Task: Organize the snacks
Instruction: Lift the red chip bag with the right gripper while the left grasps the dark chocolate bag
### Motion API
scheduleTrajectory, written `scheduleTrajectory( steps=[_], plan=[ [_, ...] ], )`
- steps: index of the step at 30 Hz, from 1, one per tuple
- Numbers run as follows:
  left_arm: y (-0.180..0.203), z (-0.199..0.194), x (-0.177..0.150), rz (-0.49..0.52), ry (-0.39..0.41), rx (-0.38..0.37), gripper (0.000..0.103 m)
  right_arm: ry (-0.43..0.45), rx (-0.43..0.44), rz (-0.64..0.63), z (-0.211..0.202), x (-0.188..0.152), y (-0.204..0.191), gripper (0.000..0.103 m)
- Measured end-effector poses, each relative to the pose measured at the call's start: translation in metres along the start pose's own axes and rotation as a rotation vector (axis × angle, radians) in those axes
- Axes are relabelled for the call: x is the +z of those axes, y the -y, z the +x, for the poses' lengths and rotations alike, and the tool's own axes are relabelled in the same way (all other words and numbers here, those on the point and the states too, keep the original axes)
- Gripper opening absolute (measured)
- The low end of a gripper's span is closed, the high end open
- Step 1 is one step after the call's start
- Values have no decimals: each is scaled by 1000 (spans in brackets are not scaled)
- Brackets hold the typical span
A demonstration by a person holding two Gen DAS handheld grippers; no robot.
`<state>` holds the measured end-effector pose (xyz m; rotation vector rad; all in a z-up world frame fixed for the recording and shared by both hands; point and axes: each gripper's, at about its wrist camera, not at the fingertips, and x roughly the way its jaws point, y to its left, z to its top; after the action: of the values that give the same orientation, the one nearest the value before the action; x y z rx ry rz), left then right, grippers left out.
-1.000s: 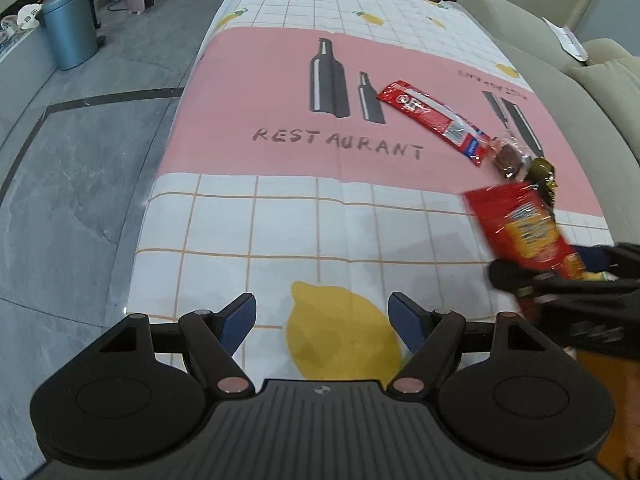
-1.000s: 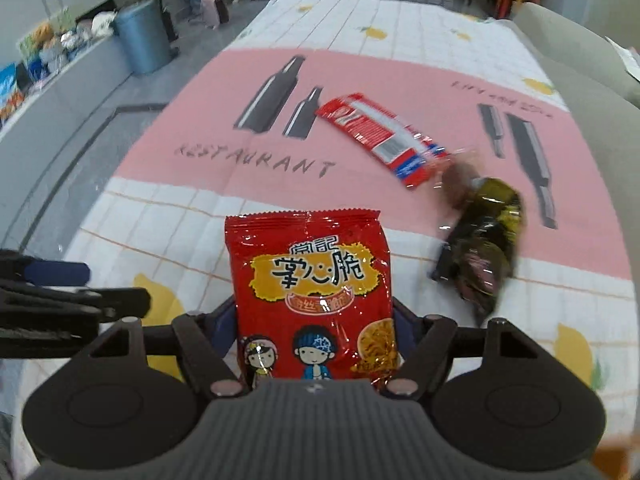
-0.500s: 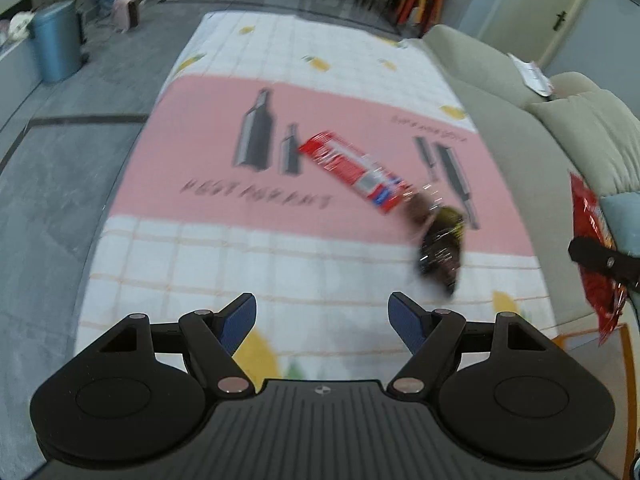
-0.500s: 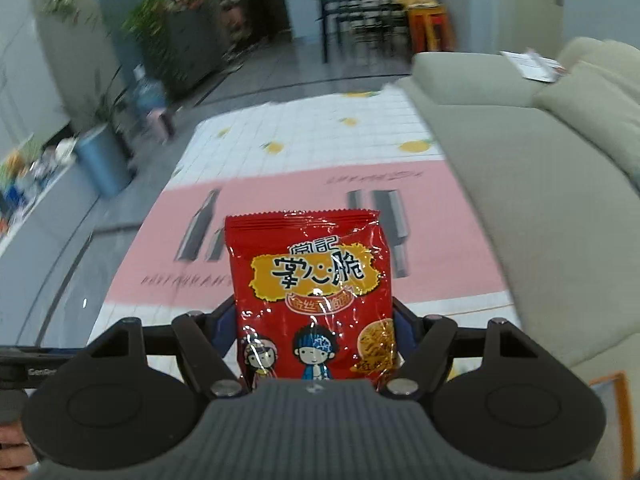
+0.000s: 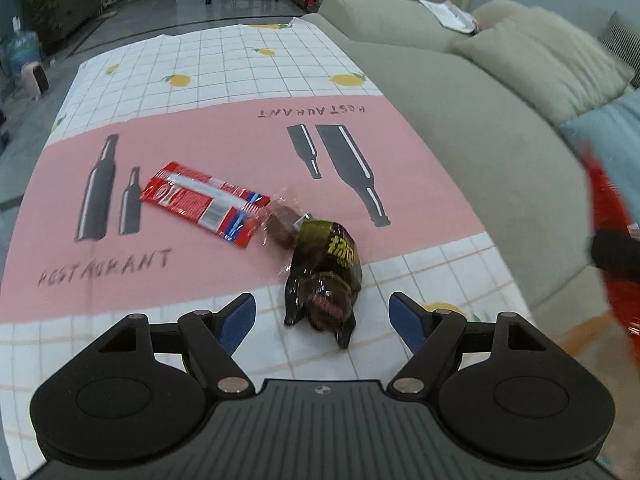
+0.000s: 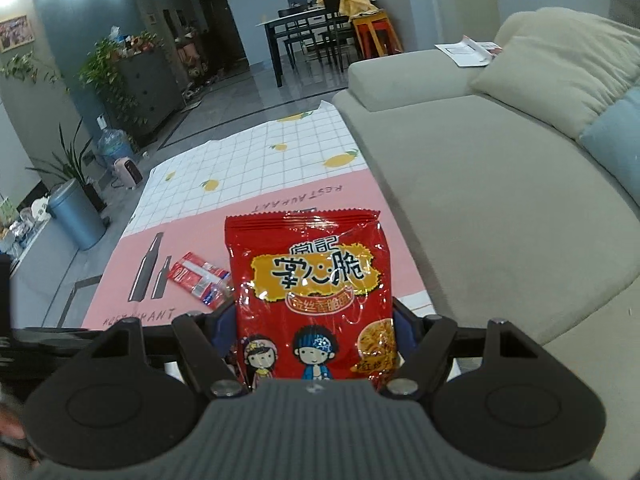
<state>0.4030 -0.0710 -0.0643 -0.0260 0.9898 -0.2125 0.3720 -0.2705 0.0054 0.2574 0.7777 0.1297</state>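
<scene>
My right gripper (image 6: pixel 314 326) is shut on a red snack bag (image 6: pixel 312 292) with cartoon children on it, held upright above the table's right side; the bag shows blurred at the right edge of the left wrist view (image 5: pixel 612 216). My left gripper (image 5: pixel 322 318) is open, its blue pads on either side of a dark brown snack pack (image 5: pixel 324 276) lying on the tablecloth. A small clear-wrapped brown snack (image 5: pixel 280 224) and a long red snack packet (image 5: pixel 202 202) lie just beyond it. The red packet also shows in the right wrist view (image 6: pixel 198 278).
The table has a pink and white checked cloth (image 5: pixel 224 80) with bottle prints. A beige sofa (image 6: pixel 500 200) with cushions runs along its right side. A blue bin (image 6: pixel 76 216), plants and a dining table stand farther off.
My left gripper has moved forward and right over the table, so the dark pack now lies between its open fingers. My right gripper has lifted the red bag up and to the right.
</scene>
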Motion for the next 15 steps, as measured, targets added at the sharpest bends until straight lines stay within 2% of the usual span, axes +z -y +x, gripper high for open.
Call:
scheduleTrajectory(
  steps=[4, 9, 12, 15],
  plan=[
    [12, 27, 4, 66, -46, 25, 89, -3, 7, 17, 3, -2, 9, 72],
    [20, 49, 5, 64, -76, 31, 89, -16, 9, 1, 5, -7, 13, 72],
    [23, 59, 3, 69, -93, 63, 89, -19, 8, -18, 12, -11, 13, 72],
    [23, 66, 0, 57, -107, 63, 89, -9, 35, -27, 16, -16, 12, 72]
  ],
)
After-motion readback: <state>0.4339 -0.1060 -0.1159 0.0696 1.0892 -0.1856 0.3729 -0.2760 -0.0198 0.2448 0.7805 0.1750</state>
